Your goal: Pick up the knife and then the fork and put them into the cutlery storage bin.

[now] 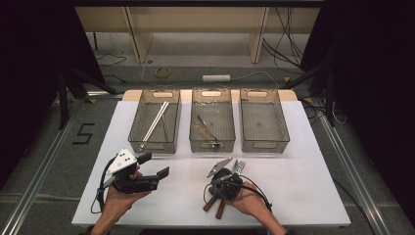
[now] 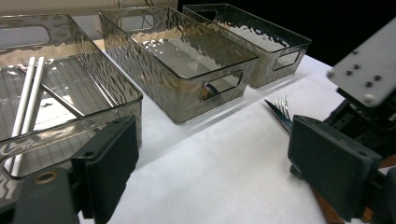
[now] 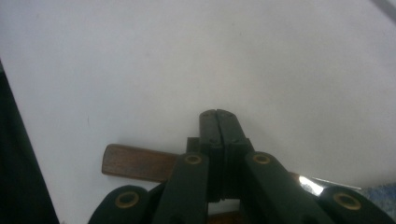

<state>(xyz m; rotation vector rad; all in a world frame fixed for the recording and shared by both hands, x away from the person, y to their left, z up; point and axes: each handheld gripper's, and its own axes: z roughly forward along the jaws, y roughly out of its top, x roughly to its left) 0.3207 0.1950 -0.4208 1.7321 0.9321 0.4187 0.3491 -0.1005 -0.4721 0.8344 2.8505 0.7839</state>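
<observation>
My left gripper [image 1: 156, 165] hovers open over the front left of the white table [image 1: 303, 186], its jaws wide apart around bare tabletop in the left gripper view [image 2: 215, 172]. My right gripper [image 1: 225, 186] points down at the table's front middle. Its jaws [image 3: 218, 119] are shut, and nothing shows between the tips. Beneath it lie a fork [image 1: 240, 166] and other cutlery with brown wooden handles [image 1: 211, 203]. One wooden handle [image 3: 135, 162] crosses under the jaws. The fork tines [image 2: 281, 103] and a knife tip [image 2: 274, 111] show beside the right gripper's grey plate [image 2: 369, 65].
Three clear grey bins stand in a row at the back. The left bin [image 1: 142, 128] holds white chopsticks [image 1: 155, 122], the middle bin [image 1: 195, 117] holds a wooden-handled utensil [image 1: 205, 131], and the right bin [image 1: 264, 125] looks empty. Cables and a tape roll lie on the floor beyond.
</observation>
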